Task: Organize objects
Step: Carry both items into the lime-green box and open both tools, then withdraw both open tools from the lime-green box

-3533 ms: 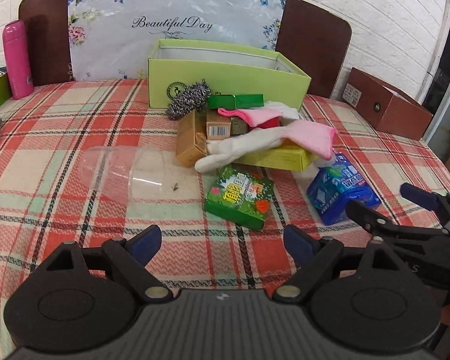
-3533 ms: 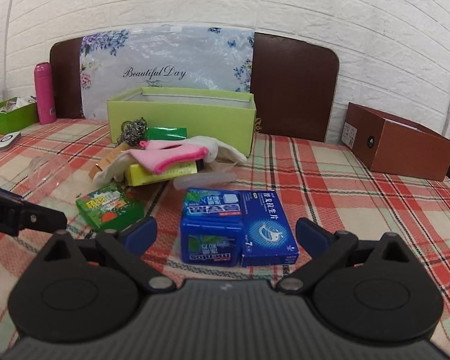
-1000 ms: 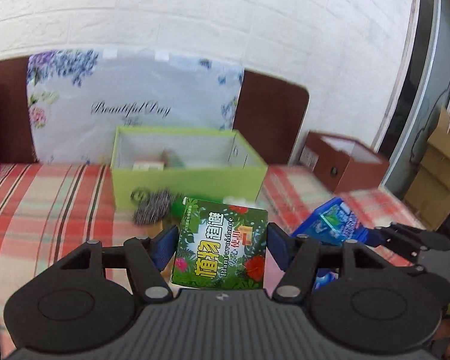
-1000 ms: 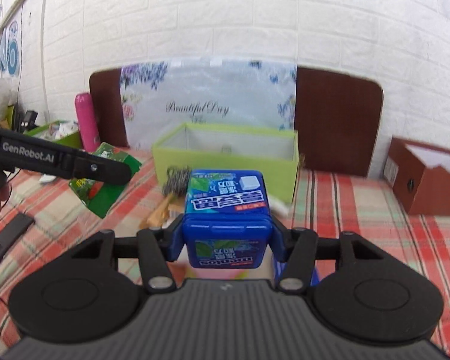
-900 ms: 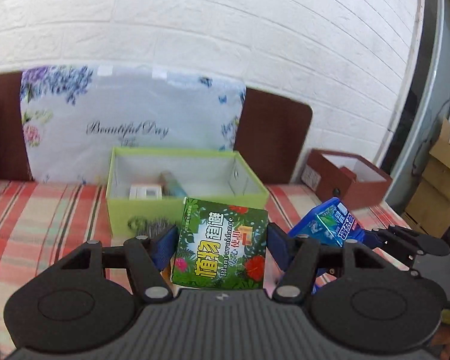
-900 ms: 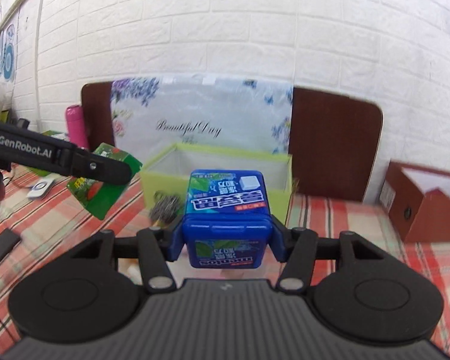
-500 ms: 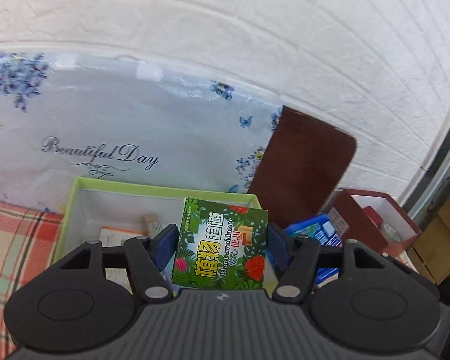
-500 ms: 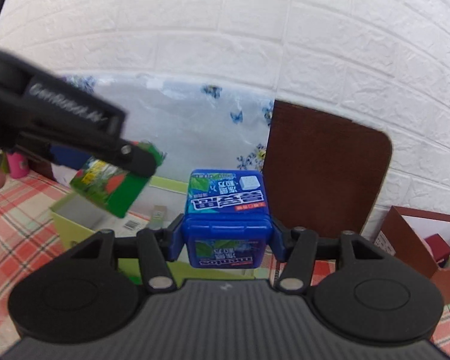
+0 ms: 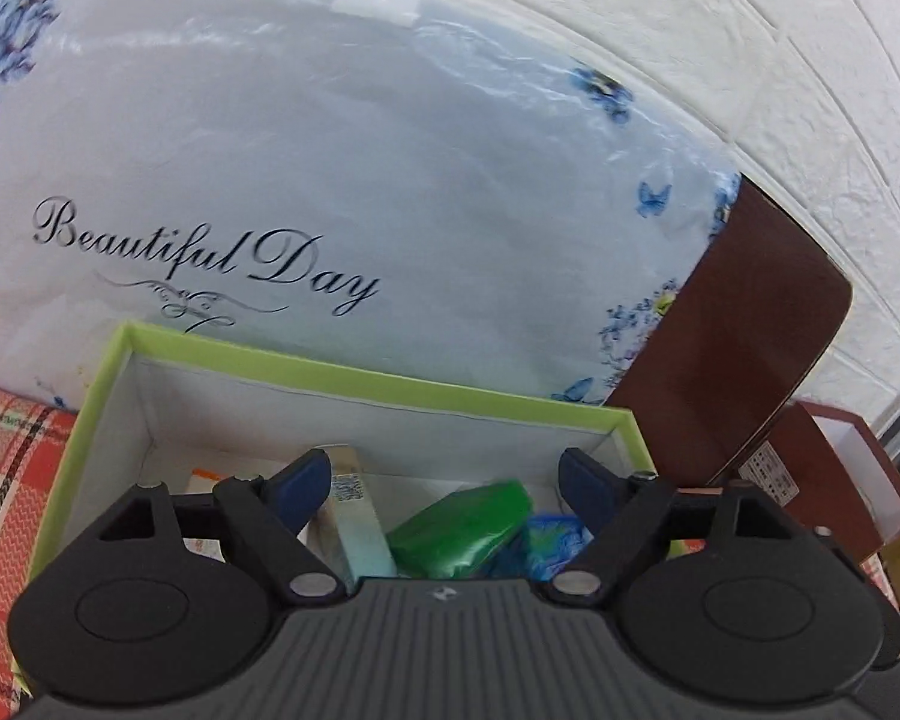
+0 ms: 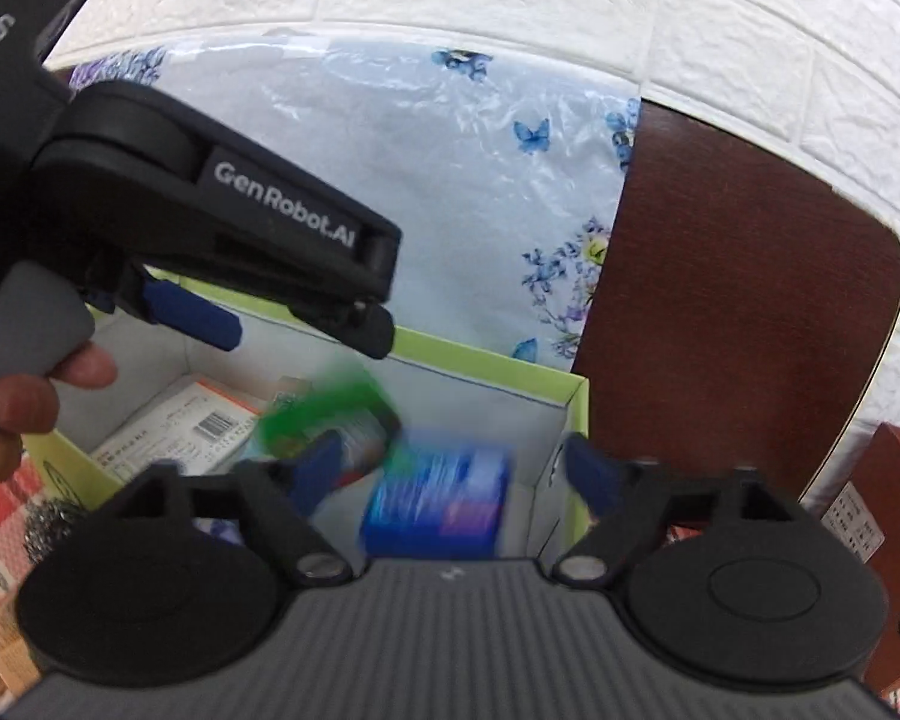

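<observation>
Both grippers hover over the lime green box (image 9: 354,369), also in the right wrist view (image 10: 498,366). My left gripper (image 9: 444,480) is open and empty; it also shows in the right wrist view (image 10: 306,324). The green packet (image 9: 462,525) lies inside the box below it, blurred in the right wrist view (image 10: 324,408). My right gripper (image 10: 456,471) is open and empty. The blue packet (image 10: 438,504) is blurred below it inside the box, and its edge shows in the left wrist view (image 9: 546,546).
A floral "Beautiful Day" board (image 9: 330,192) and a brown headboard (image 10: 732,324) stand behind the box. A white carton (image 10: 174,426) and a slim pale box (image 9: 354,516) lie in the green box. A brown box (image 9: 834,486) sits right. Steel wool (image 10: 48,531) lies on the plaid cloth.
Both grippers opened. The green packet left my left gripper and the blue packet left my right gripper, both dropping into the lime green box. Both grippers moved closer over the box.
</observation>
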Motion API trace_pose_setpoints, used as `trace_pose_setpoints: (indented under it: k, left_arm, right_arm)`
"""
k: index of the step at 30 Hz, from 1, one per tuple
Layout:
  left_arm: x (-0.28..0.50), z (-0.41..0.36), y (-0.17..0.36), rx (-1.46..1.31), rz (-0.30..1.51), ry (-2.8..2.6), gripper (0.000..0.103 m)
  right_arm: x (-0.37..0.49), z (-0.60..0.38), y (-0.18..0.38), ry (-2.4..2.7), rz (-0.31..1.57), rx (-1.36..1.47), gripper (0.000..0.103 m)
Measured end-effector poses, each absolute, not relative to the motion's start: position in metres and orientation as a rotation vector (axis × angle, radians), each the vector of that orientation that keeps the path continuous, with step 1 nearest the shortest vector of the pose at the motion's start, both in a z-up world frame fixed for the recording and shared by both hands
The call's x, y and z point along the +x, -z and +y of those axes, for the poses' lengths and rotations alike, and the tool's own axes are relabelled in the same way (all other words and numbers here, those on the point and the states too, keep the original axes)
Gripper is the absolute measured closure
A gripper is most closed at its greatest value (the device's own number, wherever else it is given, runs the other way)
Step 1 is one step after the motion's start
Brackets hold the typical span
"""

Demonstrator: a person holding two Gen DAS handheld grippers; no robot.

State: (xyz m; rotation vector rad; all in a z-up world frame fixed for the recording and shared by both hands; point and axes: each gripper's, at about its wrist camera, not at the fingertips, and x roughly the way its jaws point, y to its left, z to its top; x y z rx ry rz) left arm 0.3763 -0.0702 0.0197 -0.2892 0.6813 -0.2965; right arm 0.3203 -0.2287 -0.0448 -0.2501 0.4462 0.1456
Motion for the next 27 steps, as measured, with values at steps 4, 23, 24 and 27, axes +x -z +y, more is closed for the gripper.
trace_pose_setpoints:
  k: [4,23,24,27]
  left_arm:
    - [0.356,-0.058,-0.033,-0.279,0.630,0.289,0.017]
    - [0.139,-0.023,-0.094,-0.164,0.499,0.318,0.015]
    - [0.131,-0.021,-0.090,-0.165,0.499,0.313,0.015]
    - [0.111,-0.013,-0.076,-0.166,0.527,0.305,0.015]
  right_arm:
    - [0.302,-0.236,0.030,-0.130,0.383,-0.271,0.000]
    - [0.086,-0.258,-0.053,-0.092,0.191,-0.125,0.000]
    - [0.076,-0.258,-0.051,-0.095,0.193,-0.121,0.000]
    - [0.051,-0.258,-0.039,-0.095,0.204,-0.095,0.000]
